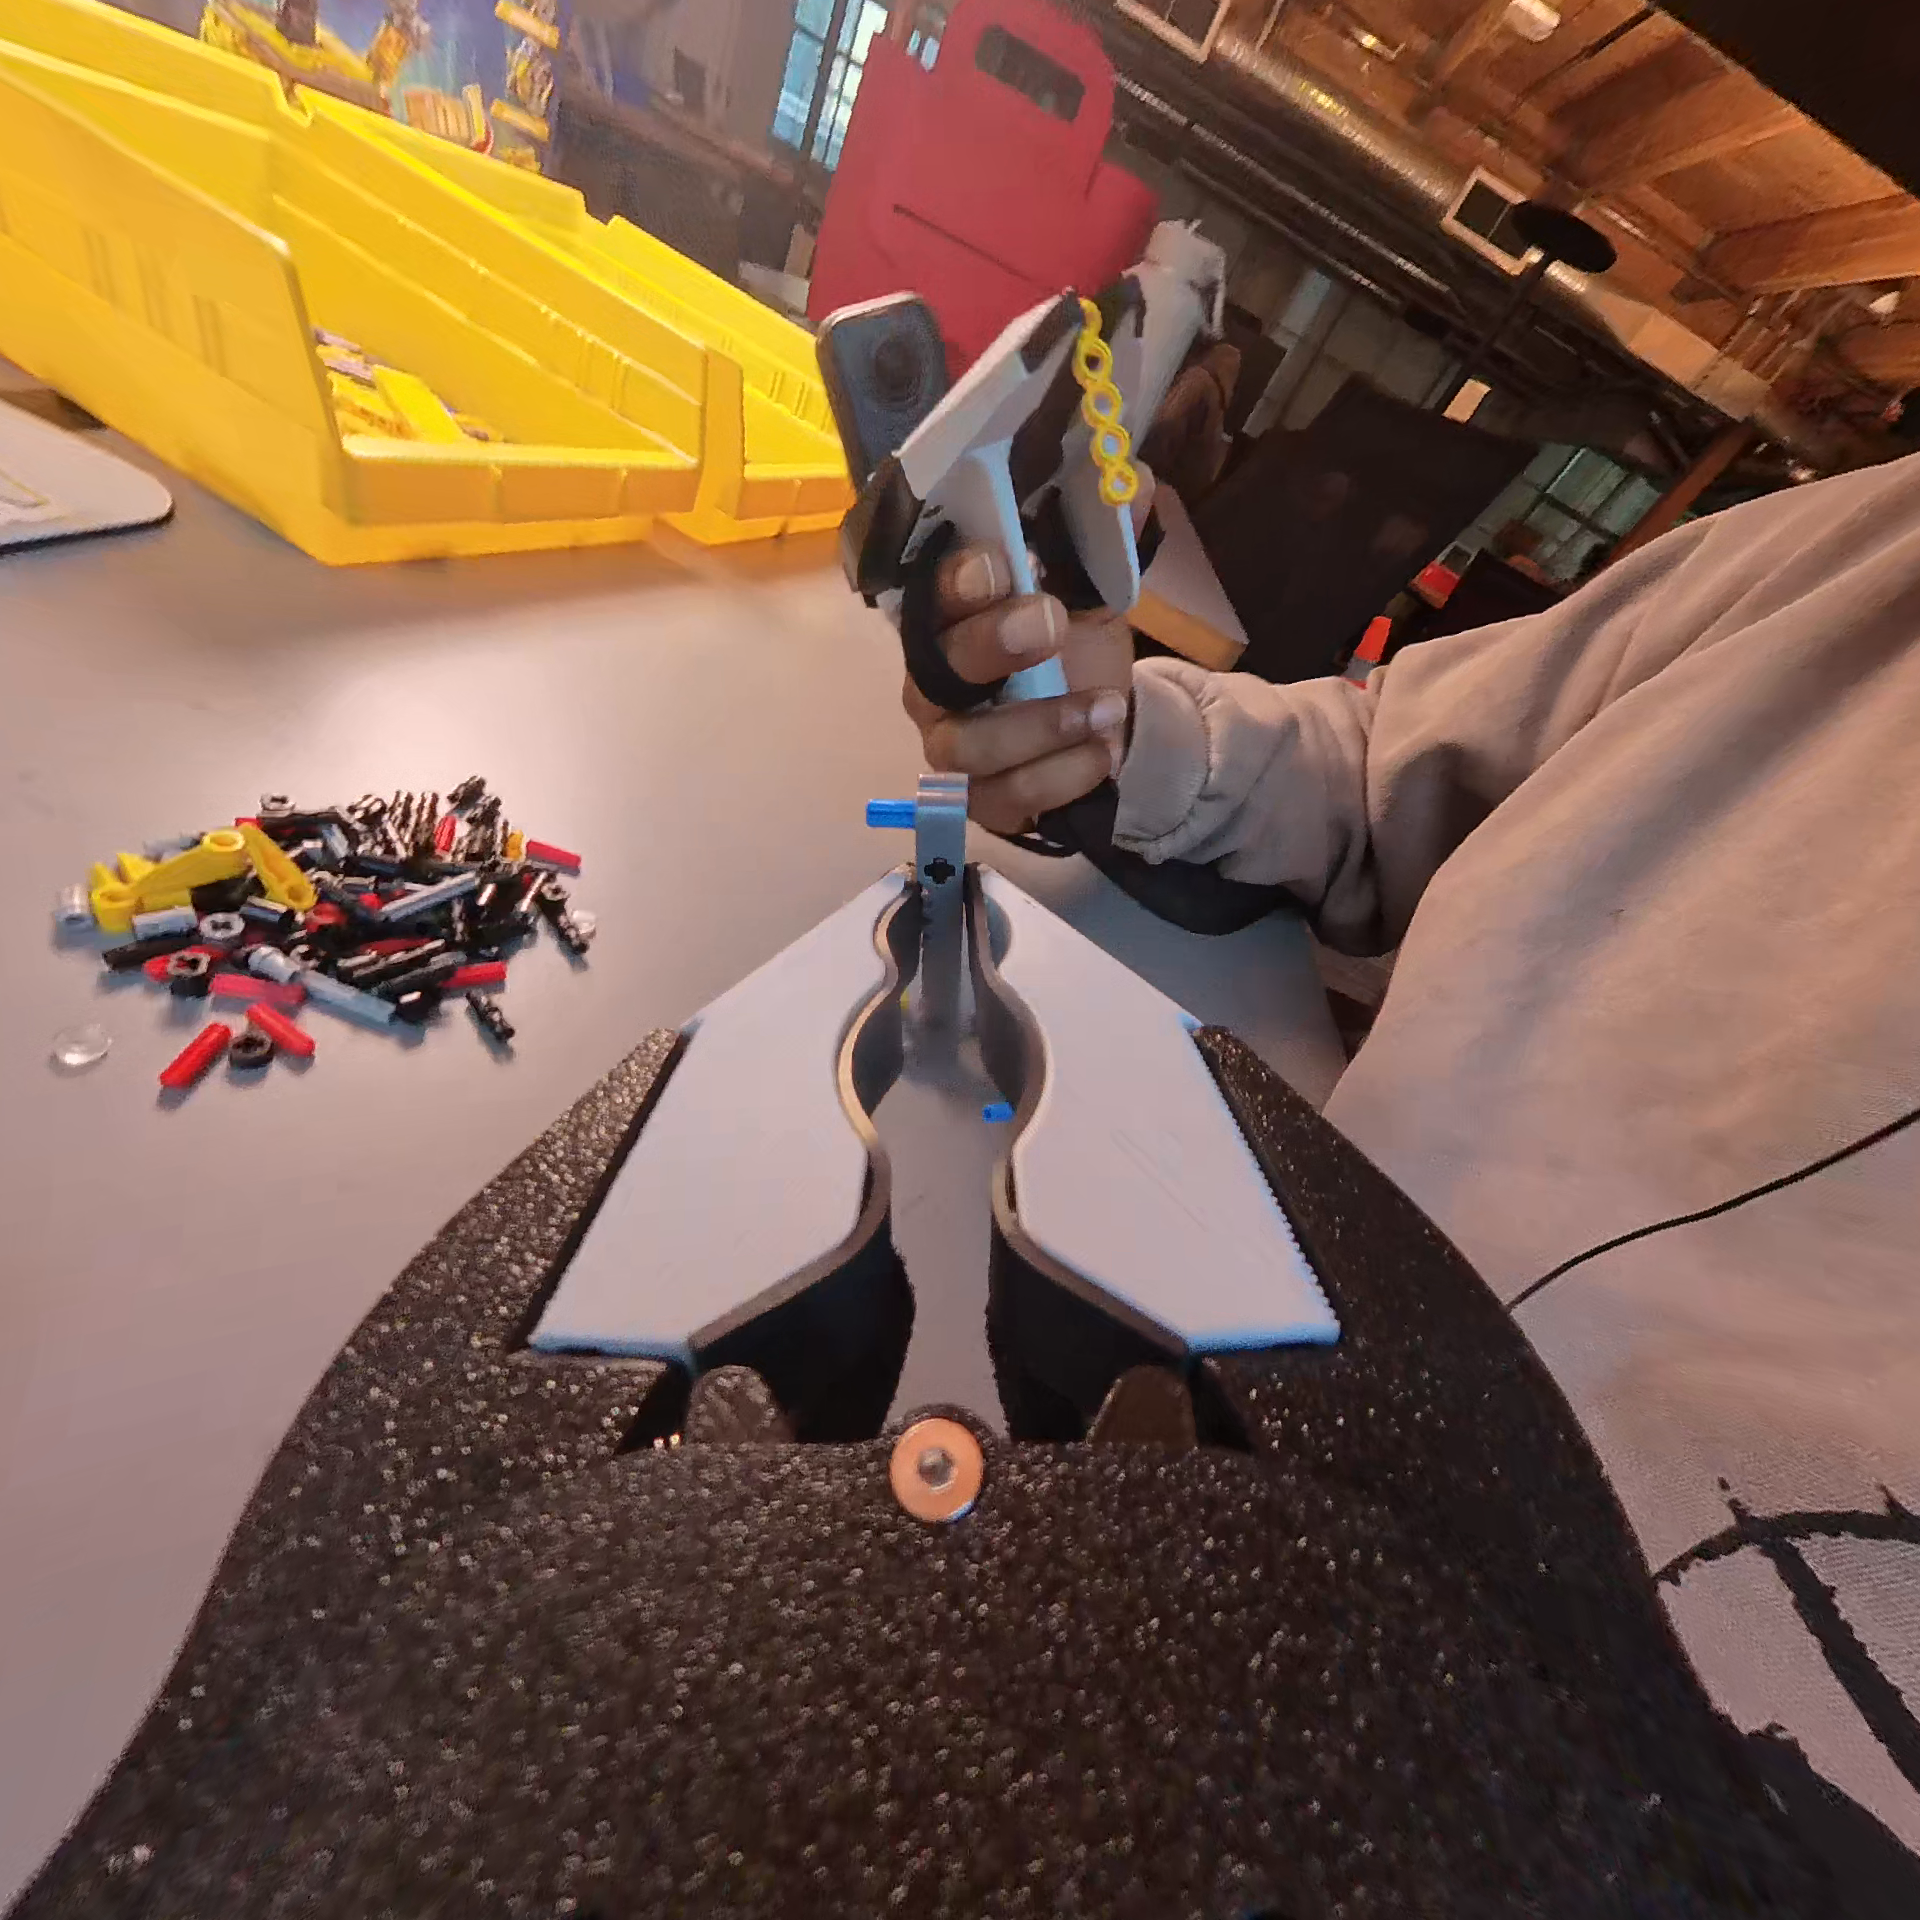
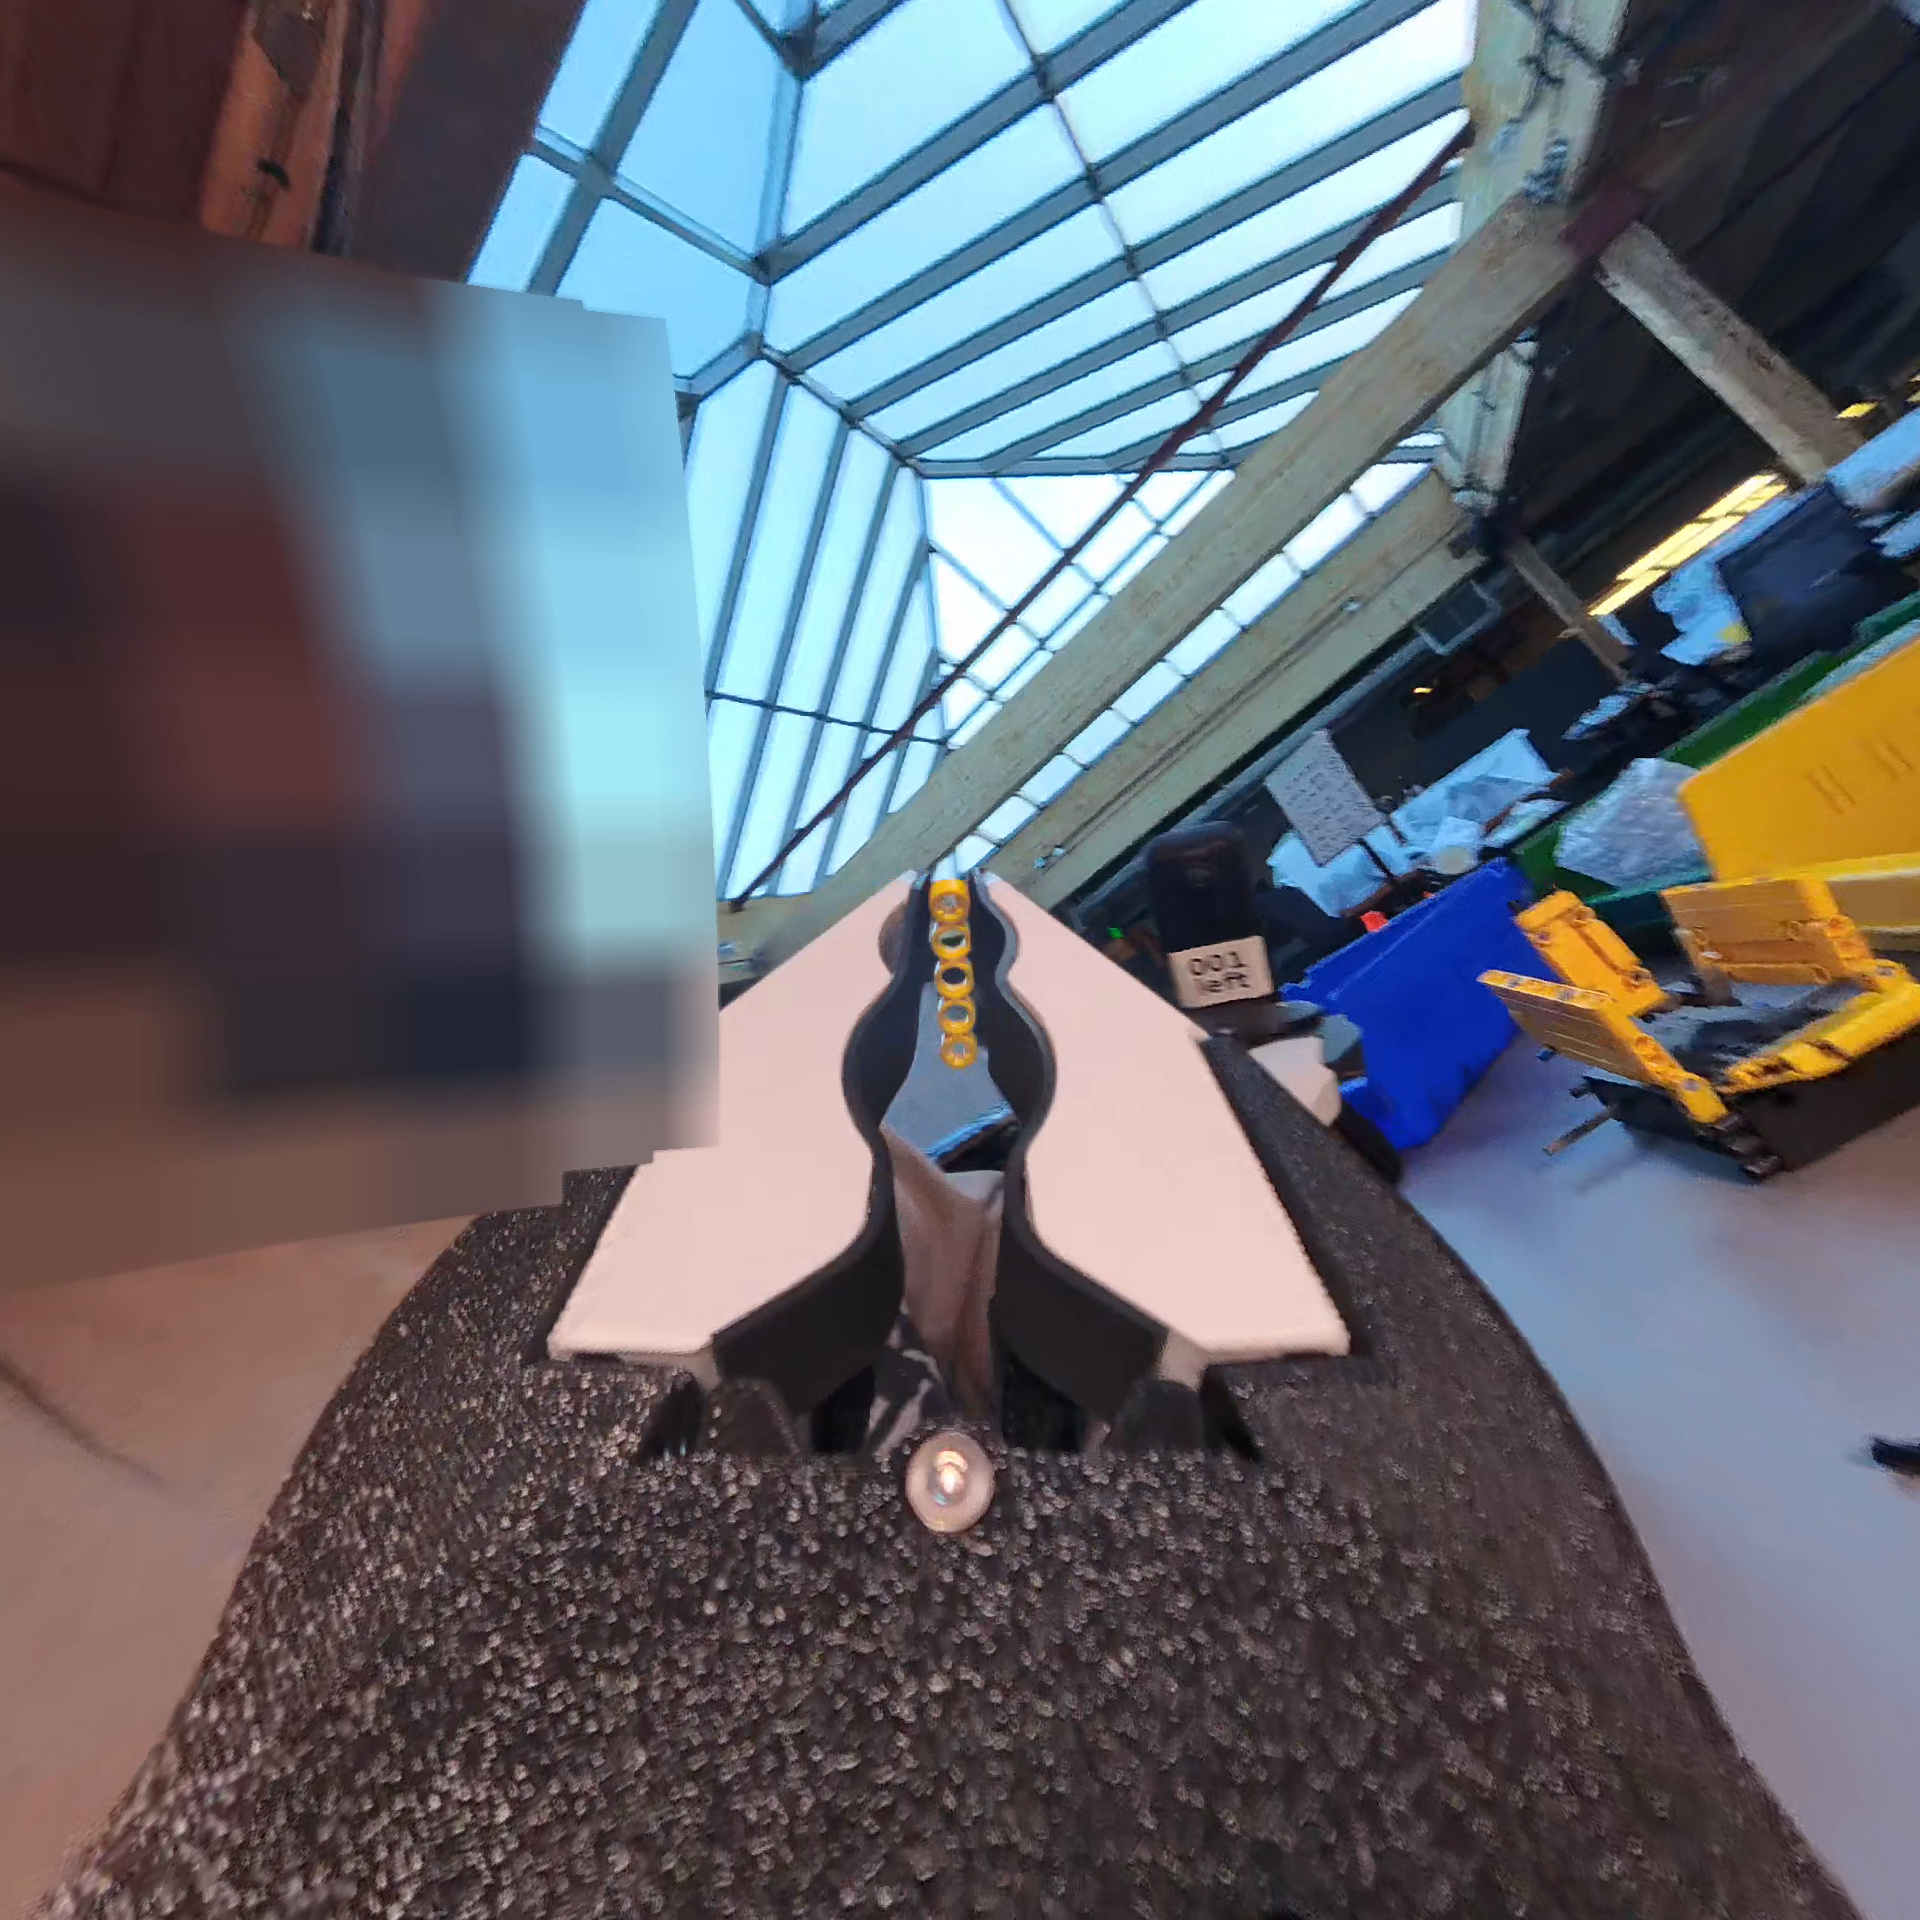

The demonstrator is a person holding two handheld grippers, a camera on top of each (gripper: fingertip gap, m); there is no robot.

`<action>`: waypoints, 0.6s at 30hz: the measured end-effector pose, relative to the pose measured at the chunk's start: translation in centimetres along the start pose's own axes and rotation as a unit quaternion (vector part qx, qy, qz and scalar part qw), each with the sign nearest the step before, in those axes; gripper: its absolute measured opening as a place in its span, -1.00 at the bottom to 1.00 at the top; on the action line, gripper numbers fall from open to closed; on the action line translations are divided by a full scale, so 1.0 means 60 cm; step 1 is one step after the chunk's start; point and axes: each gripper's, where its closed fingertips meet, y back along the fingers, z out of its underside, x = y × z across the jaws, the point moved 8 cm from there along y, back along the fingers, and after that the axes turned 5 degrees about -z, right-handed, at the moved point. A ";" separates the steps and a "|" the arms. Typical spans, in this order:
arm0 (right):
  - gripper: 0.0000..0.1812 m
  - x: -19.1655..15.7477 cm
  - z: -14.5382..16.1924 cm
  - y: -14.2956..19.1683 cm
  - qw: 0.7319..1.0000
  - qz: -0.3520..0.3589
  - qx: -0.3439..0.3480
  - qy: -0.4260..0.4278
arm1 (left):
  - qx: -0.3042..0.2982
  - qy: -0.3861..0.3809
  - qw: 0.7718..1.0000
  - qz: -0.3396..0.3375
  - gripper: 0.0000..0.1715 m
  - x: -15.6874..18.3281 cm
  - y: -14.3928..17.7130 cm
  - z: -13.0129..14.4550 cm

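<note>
My worry is slip: my left gripper pinches the slim grey plastic beam with a cross-shaped hole only at its fingertips, so any sideways knock could twist the beam out of line or pop off the small blue peg that juts from its upper end. The same holds on the other side, where my right gripper holds the thin yellow plastic beam with a row of round holes edge-on between its tips; seen from the left wrist view that yellow beam hangs high above the grey desk, and a drop from there could send it bouncing away. Both pairs of fingers are drawn nearly together, each clamped on its own beam, with no gap to spare beyond the width of the plastic. The grey beam stands upright just above the desk, close to the near edge and to my sleeve, and my hand on the right gripper's handle is just behind it. The loose heap of small black, red, grey and yellow plastic pieces lies well apart toward the left of the desk, with the yellow plastic tray at the far side.
</note>
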 end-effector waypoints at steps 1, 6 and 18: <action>-0.94 0.011 -0.001 0.004 0.999 0.046 0.005 0.005 | -0.011 0.004 1.000 -0.010 -0.93 -0.005 -0.002 0.004; -0.94 0.047 -0.001 0.030 0.979 0.203 0.024 -0.009 | -0.031 0.025 0.999 -0.017 -0.93 -0.015 -0.009 0.016; -0.94 0.057 0.003 0.040 0.965 0.263 0.000 0.009 | -0.059 0.023 0.998 0.001 -0.93 -0.010 -0.018 0.026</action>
